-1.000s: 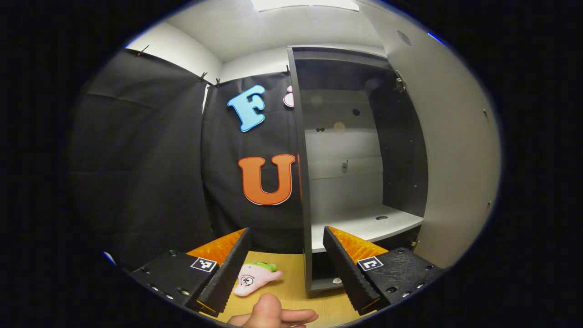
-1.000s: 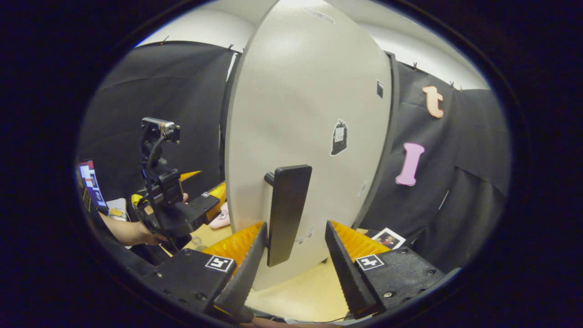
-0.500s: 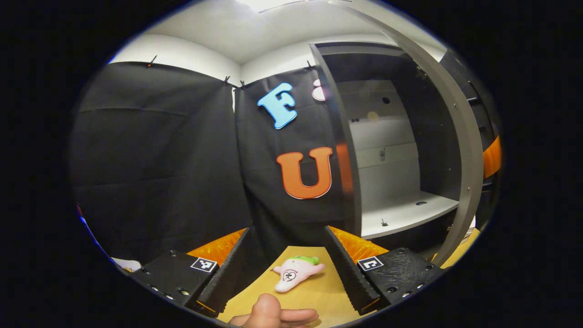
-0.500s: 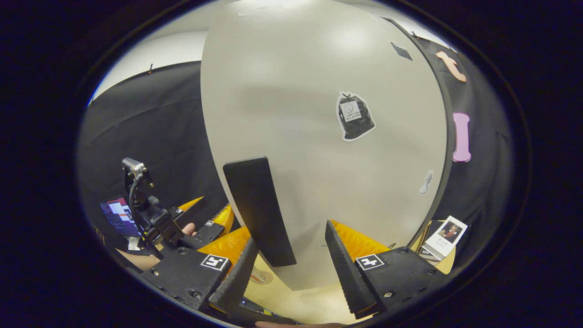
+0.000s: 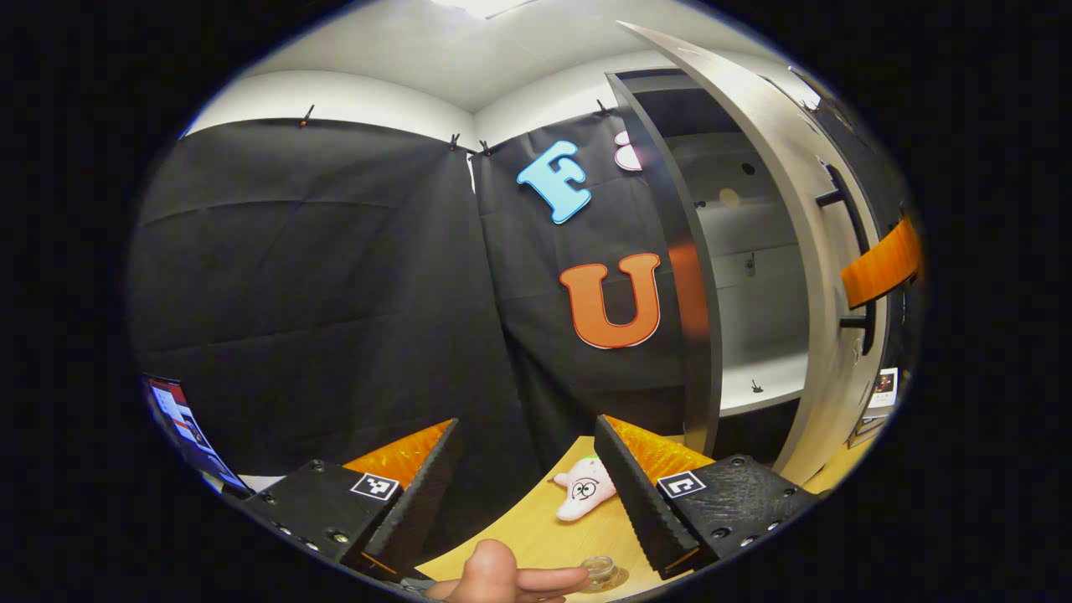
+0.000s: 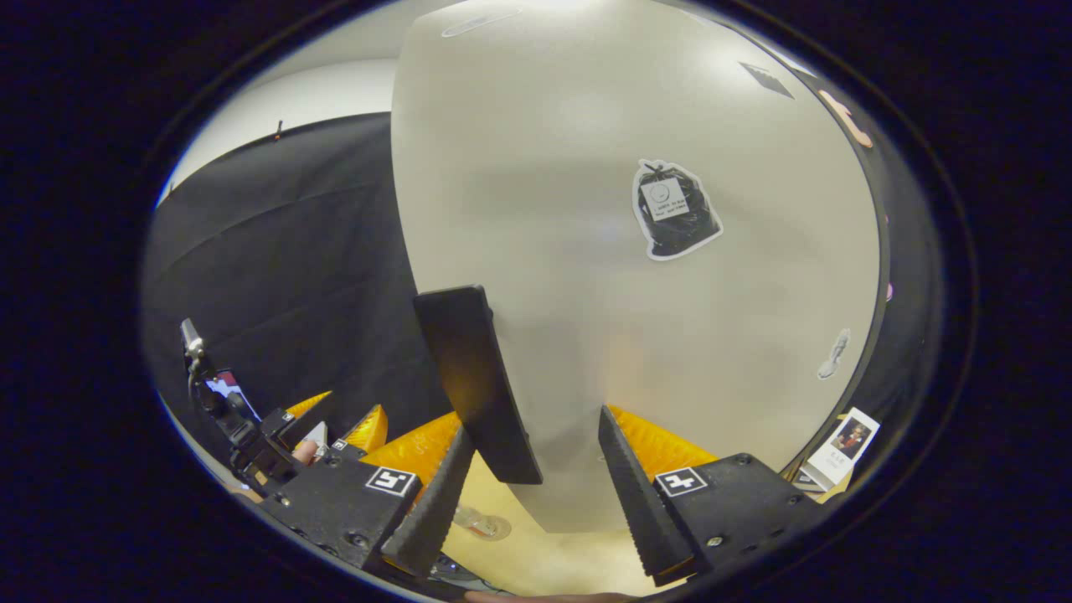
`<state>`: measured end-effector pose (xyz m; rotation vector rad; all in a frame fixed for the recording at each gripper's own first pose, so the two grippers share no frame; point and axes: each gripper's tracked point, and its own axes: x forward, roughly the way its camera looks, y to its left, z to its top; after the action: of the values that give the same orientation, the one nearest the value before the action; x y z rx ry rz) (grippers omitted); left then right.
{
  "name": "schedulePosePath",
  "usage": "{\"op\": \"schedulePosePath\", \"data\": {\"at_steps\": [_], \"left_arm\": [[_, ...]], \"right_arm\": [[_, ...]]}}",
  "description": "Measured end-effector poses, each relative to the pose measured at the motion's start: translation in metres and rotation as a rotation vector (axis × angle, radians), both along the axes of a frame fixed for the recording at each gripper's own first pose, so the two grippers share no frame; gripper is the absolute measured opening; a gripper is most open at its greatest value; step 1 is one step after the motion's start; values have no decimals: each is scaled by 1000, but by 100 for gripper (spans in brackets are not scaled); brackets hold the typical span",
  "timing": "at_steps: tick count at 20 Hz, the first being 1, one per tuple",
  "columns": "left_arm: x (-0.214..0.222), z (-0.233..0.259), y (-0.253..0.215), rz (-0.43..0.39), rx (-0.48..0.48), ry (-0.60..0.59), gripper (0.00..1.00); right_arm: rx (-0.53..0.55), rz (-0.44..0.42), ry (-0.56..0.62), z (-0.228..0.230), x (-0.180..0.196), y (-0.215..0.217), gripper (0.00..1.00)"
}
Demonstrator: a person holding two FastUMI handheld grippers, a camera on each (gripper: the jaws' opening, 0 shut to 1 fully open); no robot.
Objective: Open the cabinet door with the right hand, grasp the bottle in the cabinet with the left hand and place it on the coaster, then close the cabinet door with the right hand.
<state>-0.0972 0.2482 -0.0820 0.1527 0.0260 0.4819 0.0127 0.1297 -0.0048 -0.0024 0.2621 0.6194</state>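
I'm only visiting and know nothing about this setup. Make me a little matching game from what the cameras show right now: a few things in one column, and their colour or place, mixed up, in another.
Things:
1. door handle
2. plush toy
3. cabinet door
4. sticker

Descriptions:
a. pale grey, partly open
b. pink, lying on the wooden table
c. black bar, near the right gripper, whose fingers stand apart
d. black bag shape, stuck on the door's front

Pairs: 1-c, 2-b, 3-a, 4-d
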Motion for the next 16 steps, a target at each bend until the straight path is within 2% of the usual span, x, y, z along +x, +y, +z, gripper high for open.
{"op": "schedulePosePath", "data": {"at_steps": [4, 7, 12, 16], "left_arm": [[-13, 0, -10, 24, 9, 9, 96], [-15, -14, -29, 3, -41, 41, 96], [-10, -12, -55, -35, -41, 49, 96], [2, -5, -93, -92, -22, 28, 96]], "right_arm": [[-20, 2, -21, 4, 17, 5, 89], [-24, 10, -32, 10, 22, 15, 89], [-18, -9, -47, 16, 26, 23, 90], [-47, -36, -144, 32, 18, 10, 89]]}}
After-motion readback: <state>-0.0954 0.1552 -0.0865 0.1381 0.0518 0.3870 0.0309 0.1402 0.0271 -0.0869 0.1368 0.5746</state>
